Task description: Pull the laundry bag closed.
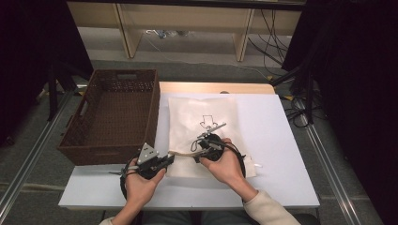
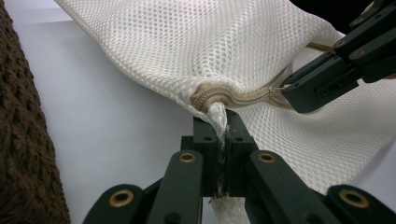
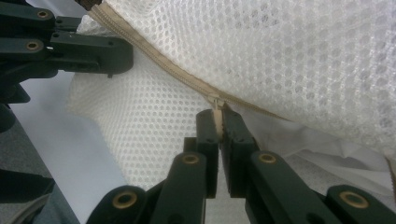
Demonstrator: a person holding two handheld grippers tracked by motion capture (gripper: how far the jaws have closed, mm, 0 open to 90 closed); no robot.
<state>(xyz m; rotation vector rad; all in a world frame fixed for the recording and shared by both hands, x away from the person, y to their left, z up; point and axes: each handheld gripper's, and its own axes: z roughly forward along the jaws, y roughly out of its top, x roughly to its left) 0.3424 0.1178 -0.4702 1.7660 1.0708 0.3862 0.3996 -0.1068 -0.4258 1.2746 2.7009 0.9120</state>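
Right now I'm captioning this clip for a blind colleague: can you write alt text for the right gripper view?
The right gripper, shut, pinches the small beige zipper pull of a white mesh fabric bag, whose beige zipper runs diagonally from upper left. At upper left, the left gripper holds the bag's edge above the white table.

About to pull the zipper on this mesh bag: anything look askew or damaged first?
No damage shows. The mesh bag is bunched at the zipper end, where the left hand-held gripper pinches the fabric. The right hand-held gripper is shut on the zipper pull.
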